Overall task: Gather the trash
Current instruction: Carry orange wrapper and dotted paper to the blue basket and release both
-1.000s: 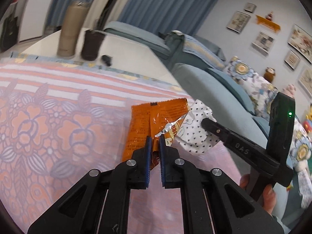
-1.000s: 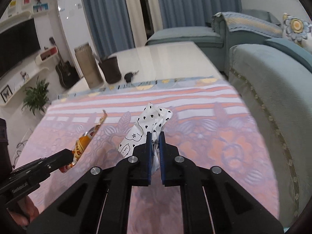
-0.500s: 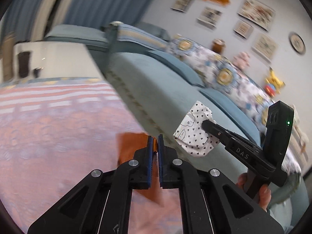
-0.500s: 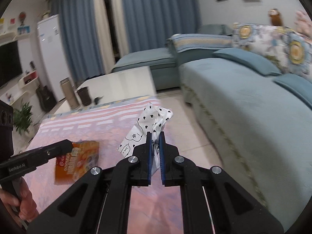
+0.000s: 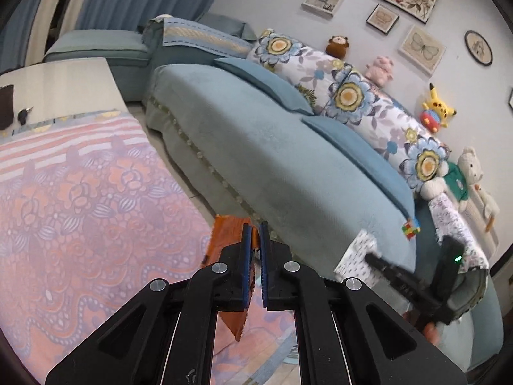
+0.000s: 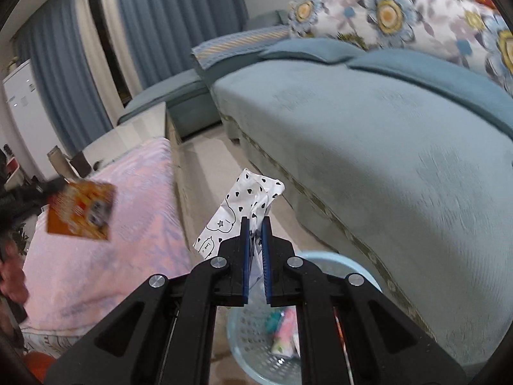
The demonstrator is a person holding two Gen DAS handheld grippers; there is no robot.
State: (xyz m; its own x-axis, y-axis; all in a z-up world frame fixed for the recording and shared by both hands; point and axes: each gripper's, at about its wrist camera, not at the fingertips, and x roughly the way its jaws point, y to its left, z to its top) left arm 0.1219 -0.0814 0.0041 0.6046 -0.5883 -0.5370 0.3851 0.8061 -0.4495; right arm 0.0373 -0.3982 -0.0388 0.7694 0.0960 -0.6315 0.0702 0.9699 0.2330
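Clamping tight, the left hand-held gripper (image 5: 253, 234) pinches a flat orange foil snack wrapper (image 5: 226, 234) beside the worktop's pink floral cloth (image 5: 96, 199). Right hand-held gripper (image 6: 255, 224), jaws closed, grips a crumpled white heart-print wrapper (image 6: 247, 199) above a pale blue perforated plastic basket (image 6: 336, 261) holding colourful scraps (image 6: 283, 333).

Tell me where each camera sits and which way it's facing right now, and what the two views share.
Left wrist: sits on the left hand-held gripper, shut on the orange wrapper; looks down past the tablecloth to the sofa; the right hand-held gripper shows lower right.
Right wrist: sits on the right hand-held gripper, shut on the heart-print wrapper; looks over the blue basket; a hand shows at left.
Shared: both wrappers, sofa, tablecloth.
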